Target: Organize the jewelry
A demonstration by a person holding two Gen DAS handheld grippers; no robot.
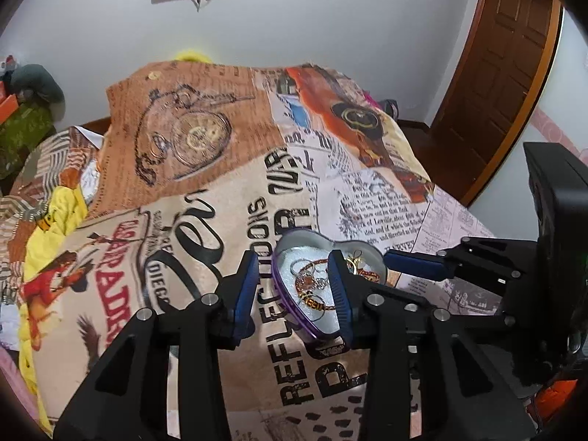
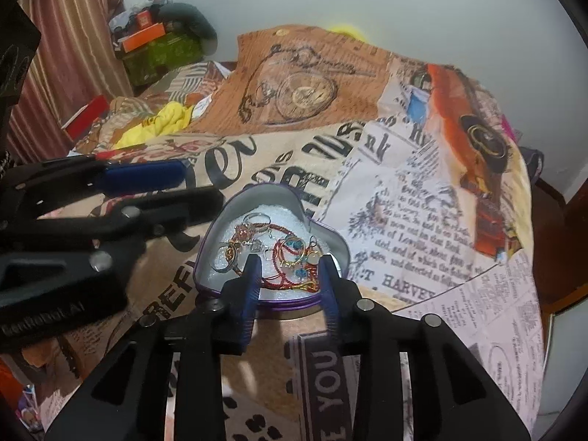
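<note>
A heart-shaped tin (image 2: 272,242) of tangled jewelry (image 2: 279,253) sits on the printed bedspread (image 2: 404,191). My right gripper (image 2: 290,286) hovers over the tin's near rim, my left gripper (image 1: 294,294) over its left edge. Both are partly open, empty. I should pick one loose ring, lowering slowly.

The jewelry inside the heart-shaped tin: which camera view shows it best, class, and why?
The right wrist view: the jewelry lies mostly unobstructed in the heart-shaped tin. In the left wrist view, the left gripper has a finger across the tin, hiding part of the pile.
</note>
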